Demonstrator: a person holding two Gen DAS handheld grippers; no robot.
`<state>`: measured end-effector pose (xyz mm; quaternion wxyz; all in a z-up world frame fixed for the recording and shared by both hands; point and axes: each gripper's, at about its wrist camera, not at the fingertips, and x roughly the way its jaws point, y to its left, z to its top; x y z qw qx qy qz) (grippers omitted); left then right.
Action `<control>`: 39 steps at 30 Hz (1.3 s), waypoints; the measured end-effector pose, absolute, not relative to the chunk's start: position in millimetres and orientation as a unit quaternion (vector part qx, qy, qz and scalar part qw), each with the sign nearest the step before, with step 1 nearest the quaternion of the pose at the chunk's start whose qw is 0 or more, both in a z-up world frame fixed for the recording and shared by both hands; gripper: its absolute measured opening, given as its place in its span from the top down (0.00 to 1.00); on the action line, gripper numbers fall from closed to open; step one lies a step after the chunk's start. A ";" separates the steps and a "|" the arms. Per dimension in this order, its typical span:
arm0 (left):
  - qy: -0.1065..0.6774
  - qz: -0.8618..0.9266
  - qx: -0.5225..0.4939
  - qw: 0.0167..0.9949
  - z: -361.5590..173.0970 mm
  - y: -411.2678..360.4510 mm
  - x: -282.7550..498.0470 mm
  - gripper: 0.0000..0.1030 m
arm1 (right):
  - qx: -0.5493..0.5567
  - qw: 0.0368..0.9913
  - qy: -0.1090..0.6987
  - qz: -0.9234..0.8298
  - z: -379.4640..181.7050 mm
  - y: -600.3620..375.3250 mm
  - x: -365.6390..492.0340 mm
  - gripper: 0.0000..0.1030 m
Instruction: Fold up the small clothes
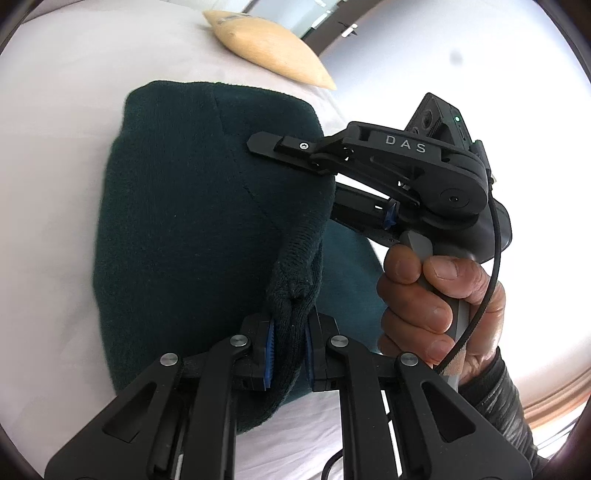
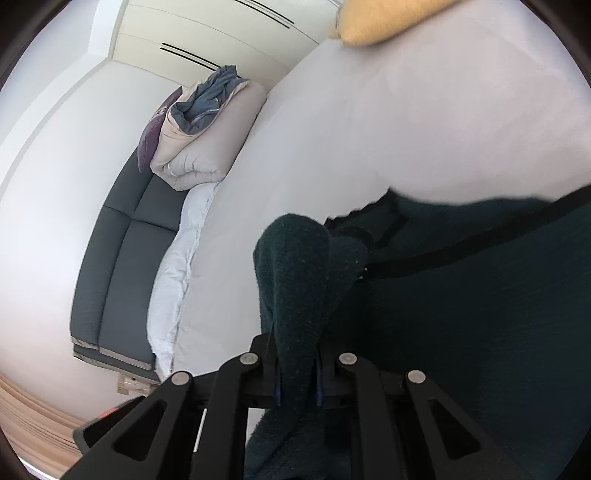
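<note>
A dark green knitted garment (image 1: 184, 229) lies on the white bed sheet (image 1: 55, 166). My left gripper (image 1: 289, 354) is shut on a bunched edge of it, pinched between the blue pads (image 1: 269, 350). In the left wrist view my right gripper (image 1: 332, 177) reaches in from the right, held by a hand (image 1: 439, 302), with one finger over the cloth and the other under its edge. In the right wrist view my right gripper (image 2: 297, 380) is shut on a fold of the same dark green garment (image 2: 480, 314), which fills the lower right.
A yellow pillow (image 1: 269, 48) lies at the far end of the bed and shows in the right wrist view (image 2: 376, 22). A folded beige duvet with blue cloth (image 2: 199, 136) sits on a dark grey sofa (image 2: 118, 258) beside the bed. White cupboards (image 2: 221, 40) stand behind.
</note>
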<state>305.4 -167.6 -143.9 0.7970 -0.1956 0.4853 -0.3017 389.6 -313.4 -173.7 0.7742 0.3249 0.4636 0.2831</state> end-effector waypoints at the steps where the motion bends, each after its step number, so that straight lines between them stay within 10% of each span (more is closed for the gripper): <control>1: 0.486 -0.305 -0.193 0.796 -143.9 -171.8 307.7 0.90 | 0.323 0.776 0.464 0.279 -171.3 -321.3 389.2 0.87; 14: 0.510 -0.368 -0.129 0.766 -149.9 -279.8 328.6 0.85 | 0.332 0.786 0.483 0.199 -188.4 -461.9 391.4 0.87; 18: 0.509 -0.385 -0.136 0.758 -146.6 -253.7 308.3 0.69 | 0.350 0.767 0.506 0.184 -221.1 -484.5 390.6 0.85; 20: 0.485 -0.396 -0.157 0.764 -135.3 -223.2 298.1 0.44 | 0.378 0.760 0.495 0.188 -229.2 -492.3 385.2 0.84; 29: 0.446 -0.349 -0.182 0.804 -128.6 -116.3 352.4 0.33 | 0.406 0.754 0.472 0.209 -216.8 -480.0 325.2 0.47; 32: 0.462 -0.341 -0.182 0.798 -143.6 -108.2 362.9 0.33 | 0.384 0.770 0.470 0.199 -216.4 -471.3 313.2 0.49; 35: 0.466 -0.339 -0.184 0.796 -152.7 -117.1 368.8 0.33 | 0.385 0.766 0.486 0.169 -224.5 -475.3 317.4 0.79; 39: 0.465 -0.339 -0.172 0.800 -167.1 -145.2 373.8 0.33 | 0.374 0.777 0.484 0.152 -224.7 -477.3 318.9 0.84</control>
